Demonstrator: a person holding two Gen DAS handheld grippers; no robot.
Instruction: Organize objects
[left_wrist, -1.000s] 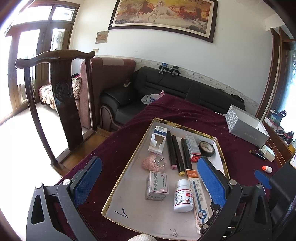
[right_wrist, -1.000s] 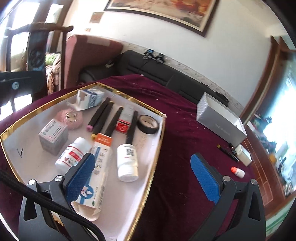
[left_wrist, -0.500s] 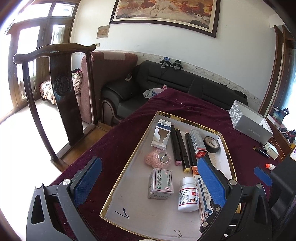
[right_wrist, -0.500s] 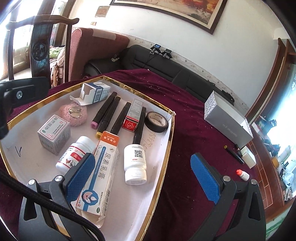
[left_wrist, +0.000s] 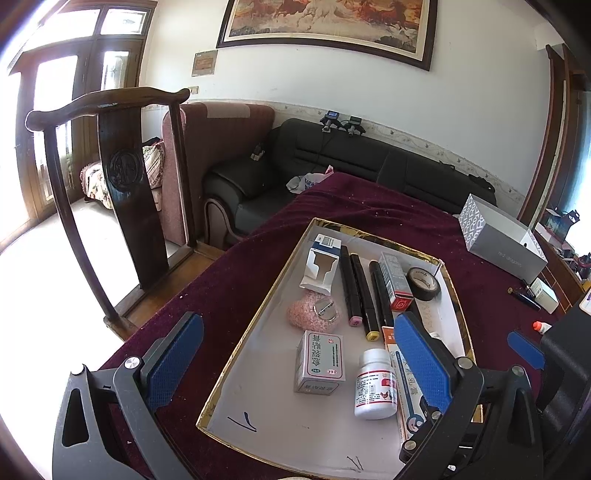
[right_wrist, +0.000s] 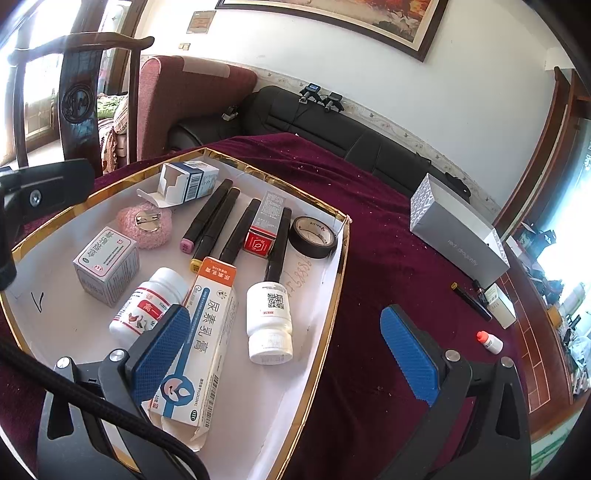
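Sunlit living room with a black sofa behind a surface draped in maroon cloth (left_wrist: 229, 295).

Left wrist view: the left claw (left_wrist: 295, 363) hangs spread and empty above the near end of a gold-rimmed tray (left_wrist: 258, 317). The tray holds markers (left_wrist: 364, 295), a pink puff (left_wrist: 314, 314), a grey medicine box (left_wrist: 320, 363) and a white pill bottle (left_wrist: 375, 384). A grey carton (left_wrist: 502, 240) lies toward the far right corner of the surface.

Right wrist view: the right claw (right_wrist: 288, 356) is spread and empty, straddling the tray's right rim (right_wrist: 334, 288). A second white bottle (right_wrist: 269, 317) lies just inside that rim, beside a long ointment box (right_wrist: 201, 339). A black pen (right_wrist: 471, 295) and a small red-capped bottle (right_wrist: 489, 341) are loose near the right edge.

Nothing is gripped; the step looks like picking a next item, probably a loose one, which calls for reaching rightward.

Compared with a second ago, both cameras sit slightly higher and farther back; tray contents are unchanged.
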